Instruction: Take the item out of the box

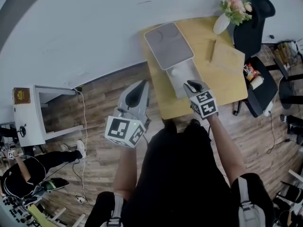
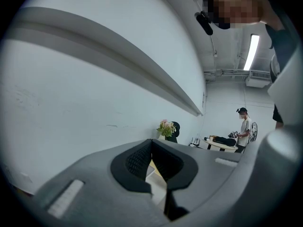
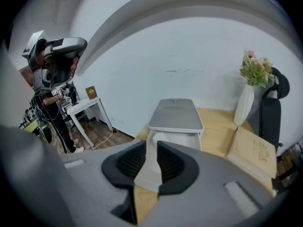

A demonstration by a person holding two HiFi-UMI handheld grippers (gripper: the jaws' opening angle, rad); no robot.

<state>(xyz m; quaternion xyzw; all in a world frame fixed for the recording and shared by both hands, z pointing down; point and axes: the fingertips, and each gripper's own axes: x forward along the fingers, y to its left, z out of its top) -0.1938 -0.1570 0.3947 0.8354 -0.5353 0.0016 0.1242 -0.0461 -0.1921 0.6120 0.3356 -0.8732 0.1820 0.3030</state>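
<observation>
A white box (image 1: pixel 184 79) lies open on the wooden table (image 1: pixel 208 86), and its grey lid (image 1: pixel 168 44) rests over the far end. A pale rounded item (image 1: pixel 175 72) lies inside the box. My right gripper (image 1: pixel 192 85) hovers over the near end of the box, its jaws a narrow gap apart with nothing between them. In the right gripper view the gripper (image 3: pixel 151 146) looks along the box (image 3: pixel 163 138) toward the lid (image 3: pixel 176 113). My left gripper (image 1: pixel 138 90) hangs over the floor left of the table. It (image 2: pixel 151 144) points at the wall, jaws together and empty.
A white vase with flowers (image 1: pixel 223 21), a tan book (image 1: pixel 228 56) and a black chair (image 1: pixel 258 27) stand at the table's far right. A white cabinet (image 1: pixel 31 115) is at the left wall. A person (image 1: pixel 21 176) is at lower left, another (image 2: pixel 244 129) far off.
</observation>
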